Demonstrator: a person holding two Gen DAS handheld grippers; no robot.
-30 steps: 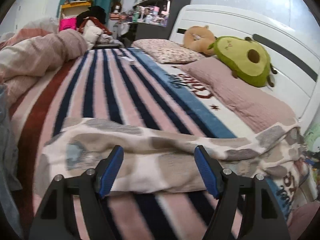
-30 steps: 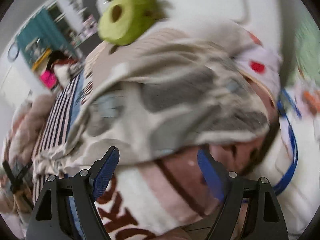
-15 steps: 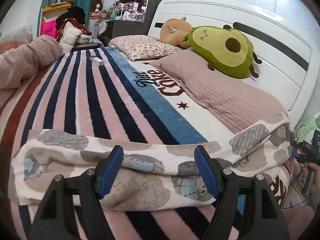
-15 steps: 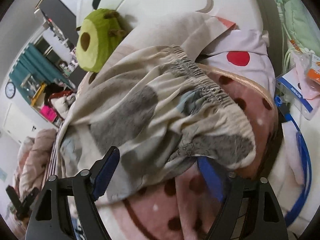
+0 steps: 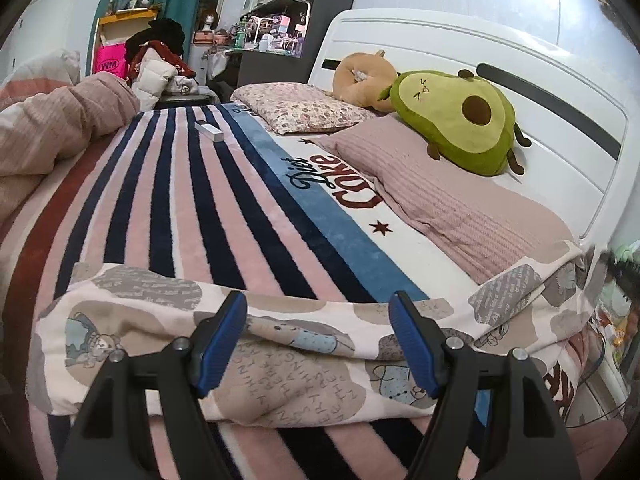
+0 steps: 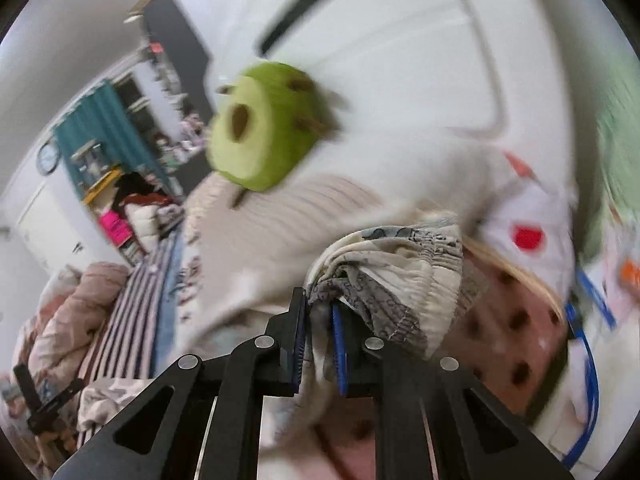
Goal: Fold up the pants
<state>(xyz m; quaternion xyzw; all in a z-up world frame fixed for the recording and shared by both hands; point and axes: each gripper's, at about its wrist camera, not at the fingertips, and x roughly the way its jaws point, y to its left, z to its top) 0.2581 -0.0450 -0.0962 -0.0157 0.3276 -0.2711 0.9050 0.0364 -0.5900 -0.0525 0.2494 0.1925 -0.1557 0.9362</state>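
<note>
Left wrist view: left gripper [image 5: 316, 338] spread wide, gripping nothing; patterned pants [image 5: 280, 376] lie folded lengthwise across the striped blanket [image 5: 180, 208], directly under and beyond both fingertips. Right wrist view, blurred: right gripper [image 6: 319, 342] clenched on the bunched pants waistband [image 6: 400, 280], avocado plush [image 6: 260, 140] beyond.
</note>
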